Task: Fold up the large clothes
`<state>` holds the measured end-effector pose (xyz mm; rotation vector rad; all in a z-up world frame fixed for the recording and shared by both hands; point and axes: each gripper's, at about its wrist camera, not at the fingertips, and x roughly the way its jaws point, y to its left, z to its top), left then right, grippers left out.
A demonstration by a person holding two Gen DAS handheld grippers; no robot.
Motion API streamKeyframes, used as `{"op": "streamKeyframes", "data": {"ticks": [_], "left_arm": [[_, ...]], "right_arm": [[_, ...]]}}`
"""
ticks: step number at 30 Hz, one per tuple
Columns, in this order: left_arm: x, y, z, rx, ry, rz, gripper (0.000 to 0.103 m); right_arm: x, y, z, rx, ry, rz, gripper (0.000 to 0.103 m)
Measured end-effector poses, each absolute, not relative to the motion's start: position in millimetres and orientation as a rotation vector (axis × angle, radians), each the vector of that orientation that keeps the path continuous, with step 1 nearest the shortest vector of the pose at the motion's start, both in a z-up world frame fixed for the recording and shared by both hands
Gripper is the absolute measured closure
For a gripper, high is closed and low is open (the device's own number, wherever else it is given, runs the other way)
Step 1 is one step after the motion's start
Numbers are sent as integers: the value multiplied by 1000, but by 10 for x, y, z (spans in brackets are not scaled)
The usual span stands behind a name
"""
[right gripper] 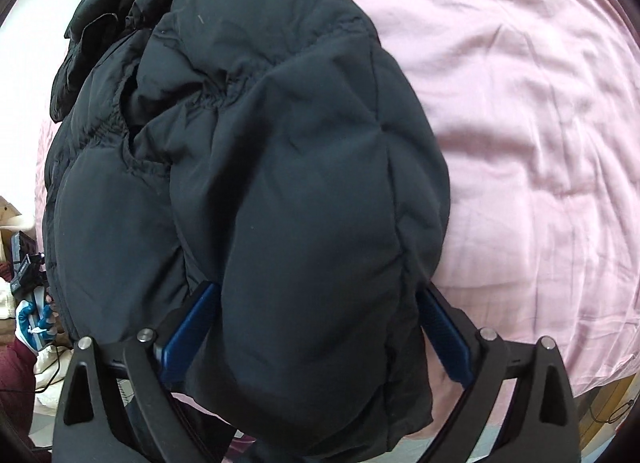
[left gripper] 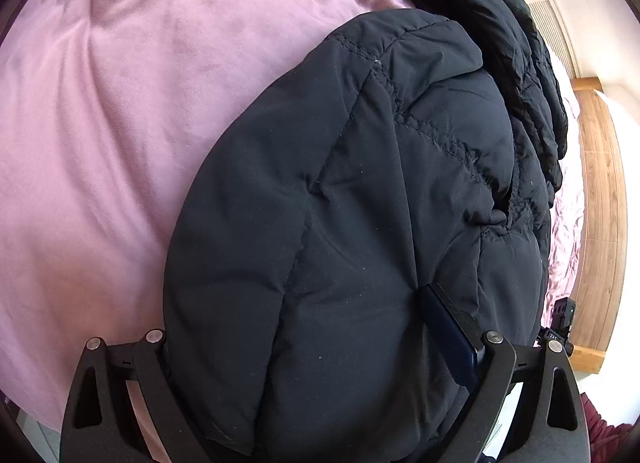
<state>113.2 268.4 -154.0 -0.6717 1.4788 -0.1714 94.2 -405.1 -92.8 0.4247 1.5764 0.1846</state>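
Note:
A black puffer jacket (left gripper: 360,191) lies bunched on a pink bed sheet (left gripper: 120,123). My left gripper (left gripper: 304,323) has its jaws spread wide around the jacket's thick near edge, with padding filling the gap; only its right finger pad (left gripper: 444,323) shows. The jacket also fills the right wrist view (right gripper: 260,163). My right gripper (right gripper: 320,319) has its blue pads (right gripper: 196,323) set on both sides of a thick fold of the jacket. A second dark quilted part (left gripper: 500,23) lies at the far end.
The pink sheet (right gripper: 520,123) spreads beyond the jacket. A wooden bed frame (left gripper: 600,203) runs along the right in the left wrist view. The other hand in a white and blue glove (right gripper: 32,323) shows at lower left of the right wrist view.

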Motion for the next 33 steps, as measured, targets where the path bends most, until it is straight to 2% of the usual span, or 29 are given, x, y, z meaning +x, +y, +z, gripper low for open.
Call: {"op": "streamKeyframes", "data": {"ticks": [12,13,18,24,25,27,29,31,33], "left_arm": [[1102,2440,-1551,-726,1493,-243,9],[1104,2421,-1546,-726,1493,-246,10],[1106,2295,-1537,-751,1498,-263,17],[1131,2067,-1535,-742,1522,-288,21],[1136,2040,-1530,-743,1525,-290,25],[1151,1979,-1525,-747,1534,-295,38],[1167,1937,-1497,-740,1543,-303,59],[1193,1876,-1437,-738,1539,-324,71],[1228,1831,-1367,-724,1535,-344,78]], "right_arm": [[875,-3819,-1042,523,1608,312,7],[837,-3808,-1058,530,1607,315,9],[749,-3832,-1082,624,1593,347,38],[727,-3687,-1086,634,1599,328,39],[721,-3713,-1081,637,1601,323,40],[667,-3752,-1054,652,1604,315,50],[689,-3675,-1007,670,1601,309,61],[716,-3631,-942,676,1596,304,69],[722,-3584,-869,679,1584,297,77]]}}
